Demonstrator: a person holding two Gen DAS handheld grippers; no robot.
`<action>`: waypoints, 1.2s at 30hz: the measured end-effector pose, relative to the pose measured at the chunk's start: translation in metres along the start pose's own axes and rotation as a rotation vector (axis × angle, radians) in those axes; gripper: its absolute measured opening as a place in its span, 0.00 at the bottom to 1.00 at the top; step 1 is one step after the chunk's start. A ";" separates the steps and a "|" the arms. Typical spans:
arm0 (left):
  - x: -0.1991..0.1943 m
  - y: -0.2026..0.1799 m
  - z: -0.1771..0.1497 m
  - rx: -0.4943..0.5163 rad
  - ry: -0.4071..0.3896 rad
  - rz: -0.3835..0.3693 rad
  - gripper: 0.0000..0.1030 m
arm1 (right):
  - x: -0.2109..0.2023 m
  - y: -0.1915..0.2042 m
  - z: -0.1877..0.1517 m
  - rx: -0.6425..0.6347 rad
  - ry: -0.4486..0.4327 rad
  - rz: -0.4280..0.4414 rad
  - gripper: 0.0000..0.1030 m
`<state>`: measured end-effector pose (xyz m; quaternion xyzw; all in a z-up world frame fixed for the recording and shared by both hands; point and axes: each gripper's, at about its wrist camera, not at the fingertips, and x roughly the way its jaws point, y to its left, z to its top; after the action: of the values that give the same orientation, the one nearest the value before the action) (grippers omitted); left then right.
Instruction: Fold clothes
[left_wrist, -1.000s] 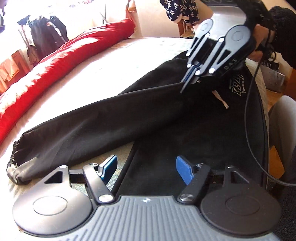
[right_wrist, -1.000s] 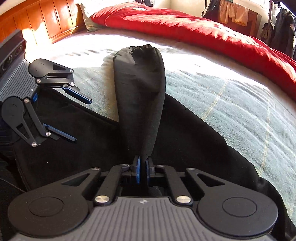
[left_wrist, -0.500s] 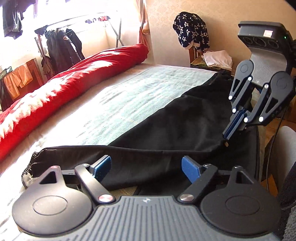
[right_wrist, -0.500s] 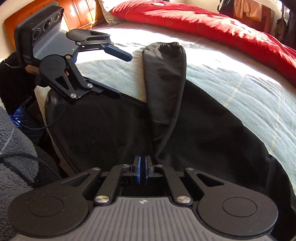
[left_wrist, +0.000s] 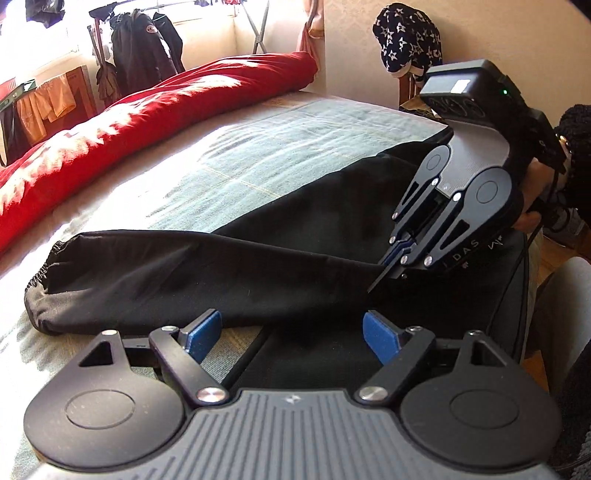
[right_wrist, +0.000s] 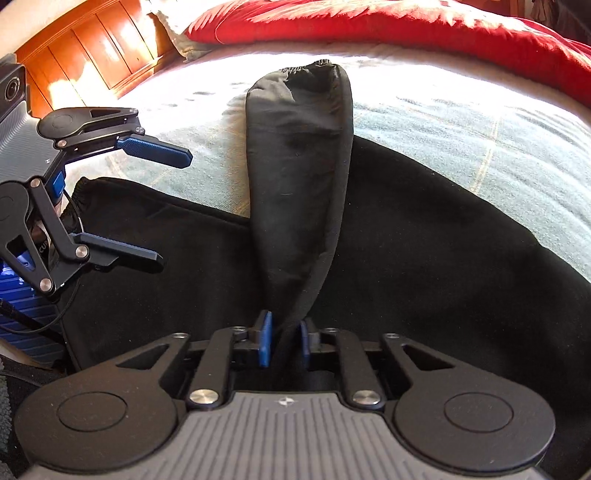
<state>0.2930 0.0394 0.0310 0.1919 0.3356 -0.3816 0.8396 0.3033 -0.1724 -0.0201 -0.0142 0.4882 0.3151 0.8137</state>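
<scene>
Jaws of right gripper pinching the smooth black fabric trousers by one tapered leg, left gripper spread wide, empty, near the garment on pale green bedcover.

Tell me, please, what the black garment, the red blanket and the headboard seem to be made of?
Black garment: a thin, matte woven fabric, possibly synthetic; it creases softly and has a gathered elastic cuff. Red blanket: soft, thick cloth, probably padded or fleecy, since it lies in rounded folds. Headboard: wood with a glossy varnish, showing panel lines and bright reflections.
</scene>
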 end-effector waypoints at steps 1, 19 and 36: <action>-0.004 0.001 -0.001 -0.004 -0.005 0.005 0.82 | -0.005 0.003 0.001 -0.004 0.000 0.033 0.03; -0.012 -0.006 0.025 0.016 -0.078 -0.051 0.82 | -0.024 0.028 -0.053 0.035 0.184 0.173 0.08; 0.075 -0.071 0.072 0.151 -0.035 -0.315 0.82 | -0.224 -0.042 -0.203 0.704 -0.488 -0.421 0.50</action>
<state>0.3045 -0.0862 0.0238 0.1930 0.3174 -0.5357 0.7583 0.0932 -0.3855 0.0419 0.2381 0.3466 -0.0471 0.9061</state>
